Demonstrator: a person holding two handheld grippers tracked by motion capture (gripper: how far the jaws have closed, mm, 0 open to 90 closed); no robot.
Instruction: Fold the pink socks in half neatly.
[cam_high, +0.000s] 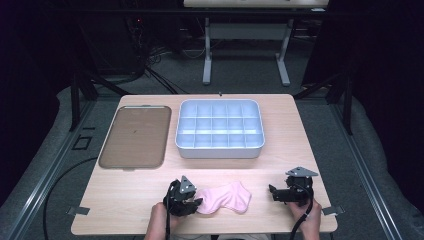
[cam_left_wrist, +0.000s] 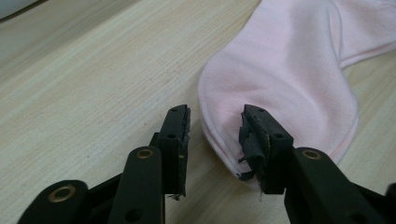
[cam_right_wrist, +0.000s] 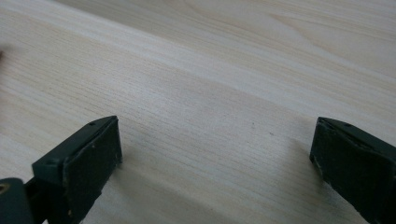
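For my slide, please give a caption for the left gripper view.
Left gripper with jaws around the edge of a pink sock on the table.

The high view is looking forward and down over the whole pale wooden table (cam_high: 280, 165). Both gripper views are hugging its near edge closely; the left one is sharing the soft pink sock (cam_left_wrist: 289, 79) (cam_high: 227, 197) with the high view.

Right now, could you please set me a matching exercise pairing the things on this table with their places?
Things:
1. pink sock
2. brown tray
3. divided bin
4. right gripper

Places:
A. far left of the table
B. near edge, right, over bare wood
C. far middle
D. near edge, at the left gripper

Pairs: 1-D, 2-A, 3-C, 4-B
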